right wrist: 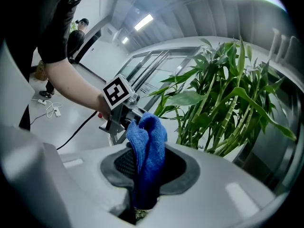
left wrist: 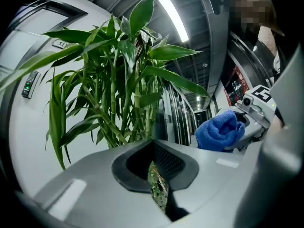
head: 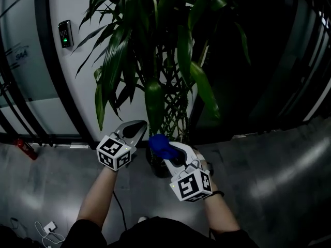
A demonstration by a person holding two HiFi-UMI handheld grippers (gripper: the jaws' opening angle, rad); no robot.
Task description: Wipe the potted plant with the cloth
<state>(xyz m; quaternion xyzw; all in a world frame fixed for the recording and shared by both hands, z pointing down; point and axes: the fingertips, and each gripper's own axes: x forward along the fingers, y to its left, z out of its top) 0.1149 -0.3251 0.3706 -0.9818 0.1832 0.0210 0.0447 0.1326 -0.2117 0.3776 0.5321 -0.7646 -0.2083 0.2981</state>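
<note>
The person's two bare forearms reach forward over the grey polished floor [head: 274,180], each hand holding a grey two-jaw gripper with a black-and-white marker cube.

The right gripper [head: 168,150] [right wrist: 145,177] has its jaws closed on a blue terry cloth [head: 161,144] [right wrist: 147,141]. The cloth is bunched into a thick fold that stands up out of the dark jaw pads and flops over at the top.

Just beside it, the left gripper [head: 135,128] [left wrist: 154,167] has its jaws drawn almost together. Only a thin slit is left, stems show through it, and it holds nothing. In the left gripper view the cloth [left wrist: 218,131] sits to the right, level with the lower stems.

Just beyond both grippers stands the tall potted plant with many thin jointed green stems and long pointed glossy leaves [head: 153,99] [left wrist: 128,80] [right wrist: 223,99]. The stems rise close together in a cluster. The leaves fan outward and droop at the tips, some broad and bright, others narrow and dark. Its base is dim and mostly covered by the grippers. The cloth is near the lower stems; whether it touches them cannot be told.

Behind the plant is a white wall panel with a small dark keypad with a green light [head: 65,33].
</note>
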